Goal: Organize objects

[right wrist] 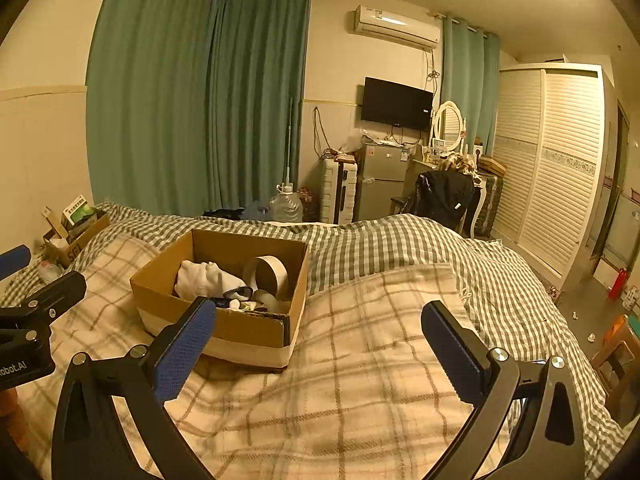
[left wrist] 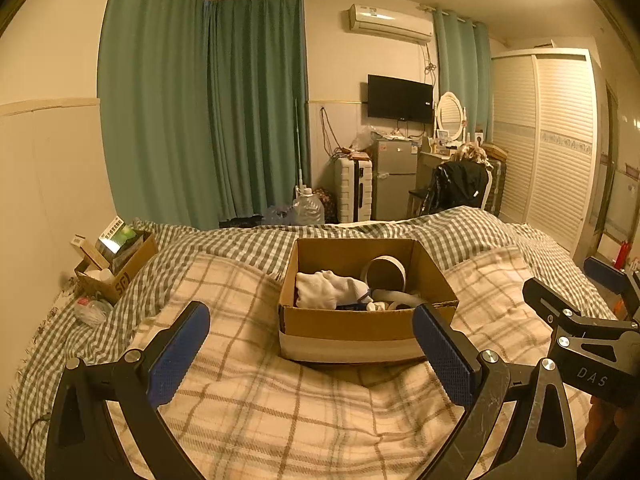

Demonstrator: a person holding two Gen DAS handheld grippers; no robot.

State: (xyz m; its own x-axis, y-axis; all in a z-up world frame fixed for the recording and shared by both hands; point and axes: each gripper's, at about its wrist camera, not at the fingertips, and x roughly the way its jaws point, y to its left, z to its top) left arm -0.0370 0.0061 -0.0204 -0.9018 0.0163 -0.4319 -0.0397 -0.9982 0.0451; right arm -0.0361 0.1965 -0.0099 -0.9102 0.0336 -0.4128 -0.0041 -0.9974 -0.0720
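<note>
Looking from left to right, I see a small side box (left wrist: 116, 268) by the wall, then the cardboard box (left wrist: 368, 324) in the middle of the bed (left wrist: 256, 412). My left gripper (left wrist: 312, 352) and right gripper (right wrist: 316, 348) both hang wide open, holding nothing. I think sorting is mostly done. Next I must find something loose. A white cloth (left wrist: 328, 288) and tape roll (left wrist: 386, 276) sit inside; the rest is too jumbled to name.
</note>
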